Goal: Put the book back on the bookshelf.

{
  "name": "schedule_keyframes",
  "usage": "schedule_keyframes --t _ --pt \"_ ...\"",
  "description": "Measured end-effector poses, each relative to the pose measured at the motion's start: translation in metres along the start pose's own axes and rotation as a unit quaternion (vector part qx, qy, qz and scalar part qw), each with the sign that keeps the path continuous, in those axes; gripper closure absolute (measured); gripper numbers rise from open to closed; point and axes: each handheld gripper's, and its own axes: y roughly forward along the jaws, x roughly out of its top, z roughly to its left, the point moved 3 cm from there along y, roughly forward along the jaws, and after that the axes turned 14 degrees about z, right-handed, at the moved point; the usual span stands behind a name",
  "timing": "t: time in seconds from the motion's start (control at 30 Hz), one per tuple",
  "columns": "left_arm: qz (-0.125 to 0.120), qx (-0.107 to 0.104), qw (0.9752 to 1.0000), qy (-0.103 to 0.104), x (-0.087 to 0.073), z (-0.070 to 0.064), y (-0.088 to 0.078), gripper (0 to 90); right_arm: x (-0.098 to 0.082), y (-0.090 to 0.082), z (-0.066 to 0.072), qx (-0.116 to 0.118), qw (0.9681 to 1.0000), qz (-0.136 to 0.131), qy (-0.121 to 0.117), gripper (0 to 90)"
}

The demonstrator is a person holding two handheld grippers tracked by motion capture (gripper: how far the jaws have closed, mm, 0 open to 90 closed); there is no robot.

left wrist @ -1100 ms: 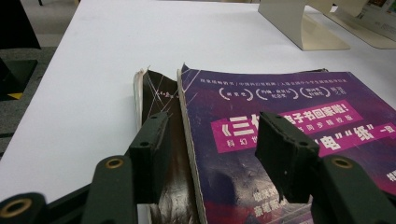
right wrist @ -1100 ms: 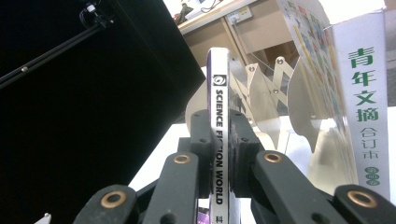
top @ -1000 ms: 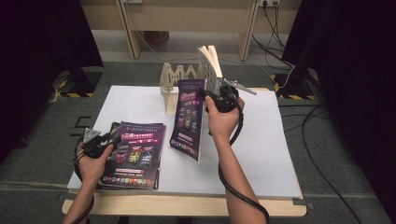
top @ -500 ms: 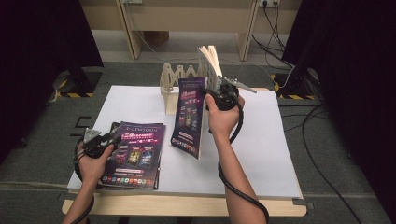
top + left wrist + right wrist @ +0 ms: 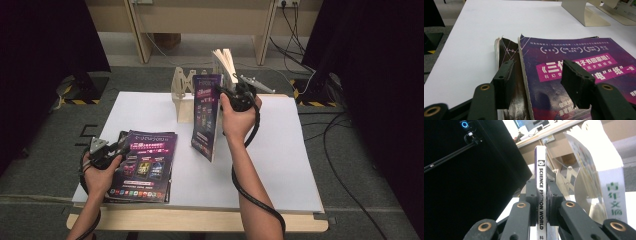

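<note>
A purple magazine (image 5: 206, 116) hangs upright above the white bench (image 5: 280, 150), clamped at its spine by the right hand-held gripper (image 5: 226, 96), just in front of a wooden rack (image 5: 183, 90) at the bench's far edge. In the right gripper view the jaws press both sides of the spine (image 5: 541, 195), which reads "SCIENCE FICTION WORLD". An open book (image 5: 226, 64) already stands in the rack beside it. The step in hand looks to be slotting the magazine into the rack. Done well, it would call for keeping the spine vertical, lining the lower edge up with a free slot clear of the book's fanned pages, then lowering straight down before letting go; a tilted entry could catch the rack's zigzag dividers or nudge the book. Near the bench's left front corner, the left hand-held gripper (image 5: 120, 150) rests with jaws apart over a stack of magazines (image 5: 142, 167), gripping nothing, one jaw to each side of the top cover's (image 5: 579, 75) edge.
</note>
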Motion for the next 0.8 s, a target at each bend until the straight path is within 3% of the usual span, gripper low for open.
schedule_keyframes --t 0.2,0.33,0.57,0.8 --pt "-0.002 -0.001 1.0 0.0 0.0 0.0 0.0 44.2 0.005 0.001 -0.003 -0.019 0.9997 -0.015 -0.007 83.3" --pt "-0.001 0.001 1.0 0.003 0.0 0.0 0.0 44.3 0.008 0.003 -0.003 -0.023 0.9996 -0.015 -0.001 83.3" --pt "-0.003 0.002 1.0 0.002 0.0 -0.001 0.0 44.3 0.015 0.007 -0.002 -0.034 0.9991 -0.024 -0.011 83.3" --pt "-0.001 0.0 1.0 0.002 0.0 0.0 0.0 44.3 0.02 0.011 -0.002 -0.031 0.9989 -0.034 -0.01 83.3"
